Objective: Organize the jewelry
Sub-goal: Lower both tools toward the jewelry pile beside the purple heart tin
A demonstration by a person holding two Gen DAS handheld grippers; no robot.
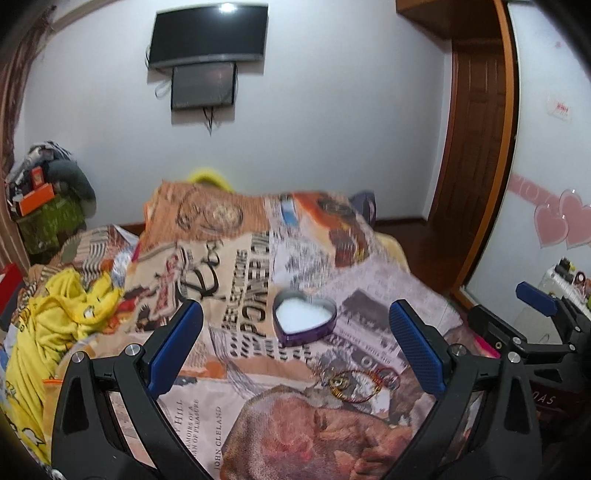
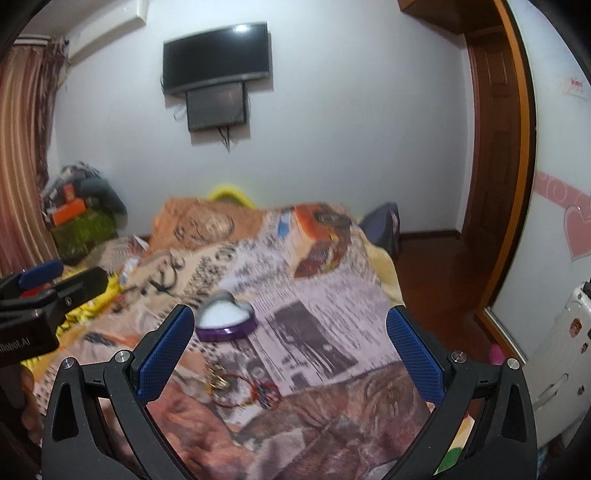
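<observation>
A purple heart-shaped tin [image 1: 304, 321] with a white lining lies open on the printed bed cover; it also shows in the right wrist view [image 2: 226, 320]. Nearer me lies a small heap of jewelry [image 1: 360, 384]: a red cord bracelet and gold rings, seen in the right wrist view [image 2: 242, 386] too. My left gripper [image 1: 295, 347] is open and empty, held above the cover with tin and jewelry between its fingers. My right gripper [image 2: 290, 350] is open and empty, with the jewelry near its left finger [image 2: 166, 354].
The bed cover [image 1: 236, 280] is rumpled, with yellow clothing [image 1: 62, 314] at the left. A wooden door [image 1: 476, 147] and floor lie to the right. A white case [image 2: 561, 362] stands at the far right. A TV [image 1: 208, 35] hangs on the far wall.
</observation>
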